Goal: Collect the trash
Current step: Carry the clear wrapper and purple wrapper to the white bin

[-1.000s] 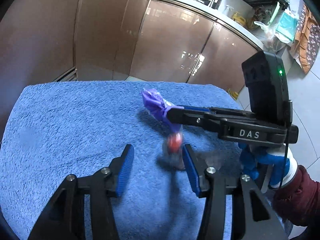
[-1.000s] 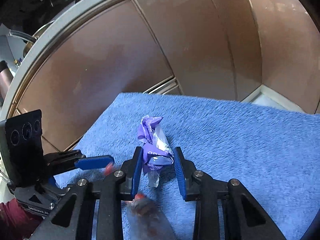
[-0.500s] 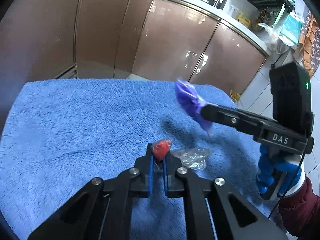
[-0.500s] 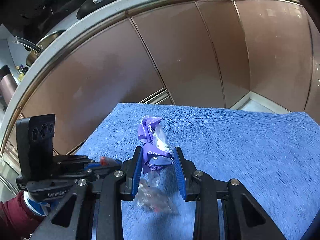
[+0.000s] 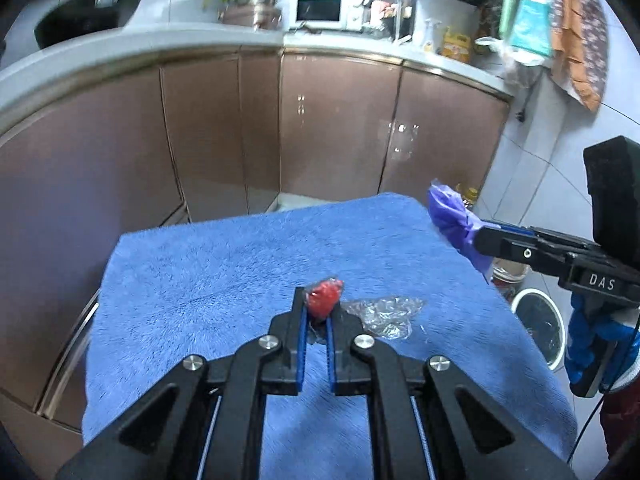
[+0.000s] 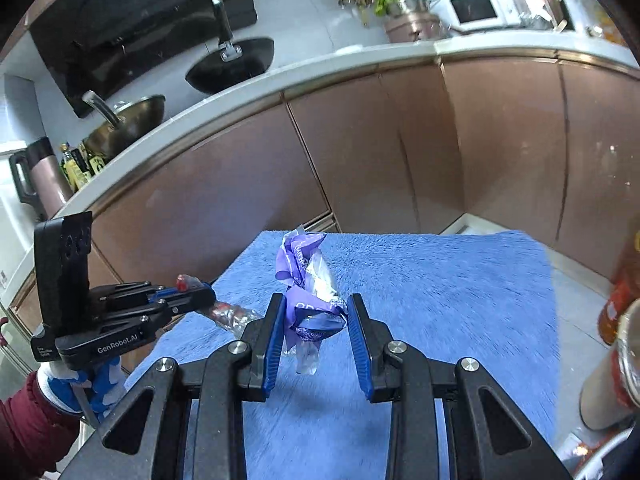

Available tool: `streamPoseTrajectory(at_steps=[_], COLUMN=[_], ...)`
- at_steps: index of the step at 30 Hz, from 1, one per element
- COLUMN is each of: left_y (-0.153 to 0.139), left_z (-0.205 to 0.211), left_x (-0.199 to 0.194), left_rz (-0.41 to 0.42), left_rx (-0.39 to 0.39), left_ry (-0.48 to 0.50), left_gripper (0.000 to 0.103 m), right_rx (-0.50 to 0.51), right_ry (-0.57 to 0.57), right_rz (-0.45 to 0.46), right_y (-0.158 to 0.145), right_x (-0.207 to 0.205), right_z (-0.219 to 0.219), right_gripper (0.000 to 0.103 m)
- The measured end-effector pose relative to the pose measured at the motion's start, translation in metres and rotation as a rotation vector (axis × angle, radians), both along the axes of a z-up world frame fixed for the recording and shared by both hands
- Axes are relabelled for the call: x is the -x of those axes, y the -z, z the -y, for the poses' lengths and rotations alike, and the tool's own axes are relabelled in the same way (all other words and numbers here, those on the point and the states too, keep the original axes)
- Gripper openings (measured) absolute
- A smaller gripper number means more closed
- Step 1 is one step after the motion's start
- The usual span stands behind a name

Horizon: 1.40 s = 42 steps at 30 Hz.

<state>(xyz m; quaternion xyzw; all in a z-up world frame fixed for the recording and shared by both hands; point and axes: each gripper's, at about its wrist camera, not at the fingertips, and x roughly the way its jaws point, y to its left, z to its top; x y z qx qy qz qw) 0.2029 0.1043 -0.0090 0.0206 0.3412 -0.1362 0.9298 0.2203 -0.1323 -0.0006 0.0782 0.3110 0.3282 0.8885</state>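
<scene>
- Two grippers each carry a piece of trash, so we start with those.
- Our left gripper is clamped nearly closed on a small red wrapper, which pokes out above the blue pads with a bit of clear film trailing from it.
- Our right gripper is pinched on a crumpled purple wrapper; its silver inside shows, and a clear tail hangs below the jaws.
- Both pieces are held up off the blue towel that covers the work surface.
- One scrap of clear plastic lies on the towel just beside the left gripper's tip, so we judge the pickup unfinished.
- Beyond the towel's right edge, down on the floor, we see a white-rimmed bin, partly hidden by the right gripper.
- We judge the task about midway: two pieces grasped but not yet dropped, one left on the towel, and the bin the likely place for all three.
</scene>
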Motion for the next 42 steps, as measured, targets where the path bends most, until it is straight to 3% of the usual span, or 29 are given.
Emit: streamPoseTrajectory(at_steps=[7,18,32,42], left_y=[-0.032,-0.047,-0.071,-0.077], left_z=[0.035,0.048,0.072,0.127], left_x=[0.07,0.14,0.214,0.216], left_rz=[0.085,0.141,0.273,0.293], left_rx=[-0.044,-0.011,-0.12,-0.171], left_ry=[0.017,0.002,-0.009,0.079], left_gripper=[0.007,0.007,0.007,0.007], right_rx=[-0.002,-0.002,-0.008,-0.018], right_ry=[0.081,0.178,0.259,0.39], right_rz=[0.066,0.122,0.194,0.211], right_y=[-0.029,-0.048,-0.06,-0.049], right_x=[0.085,0.173,0.24,0.252], right_z=[0.032,0.058,0.083,0.128], right_gripper=[0.029,0.029,0.029,0.029])
